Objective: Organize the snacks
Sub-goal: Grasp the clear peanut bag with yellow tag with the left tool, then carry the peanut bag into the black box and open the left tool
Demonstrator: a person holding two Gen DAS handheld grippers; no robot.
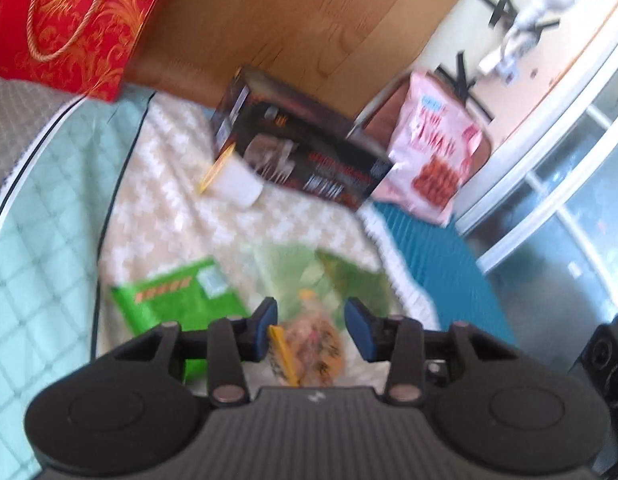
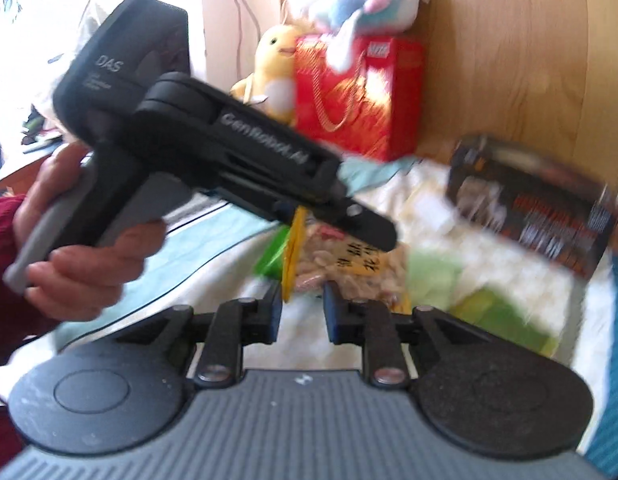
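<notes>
A clear bag of peanuts (image 1: 311, 346) with a yellow edge lies between the blue pads of my left gripper (image 1: 312, 320). Blur hides whether the pads press on it. In the right wrist view the left tool's finger (image 2: 373, 228) crosses the top of the peanut bag (image 2: 349, 268). My right gripper (image 2: 303, 304) sits just in front of the bag's near edge, and white bedding shows in the gap between its pads. A green snack pack (image 1: 177, 300) and a pale green bag (image 1: 329, 276) lie beside the peanuts. Further back are a black box (image 1: 305, 152) and a pink bag (image 1: 433, 148).
Everything lies on a bed with a patterned cover (image 1: 169, 220). A red gift bag (image 2: 357, 100) and plush toys (image 2: 277, 64) stand against the wooden headboard (image 1: 309, 20). A person's hand (image 2: 89, 264) grips the left tool. A blue mat (image 1: 437, 264) and a speaker (image 1: 609, 360) are at the right.
</notes>
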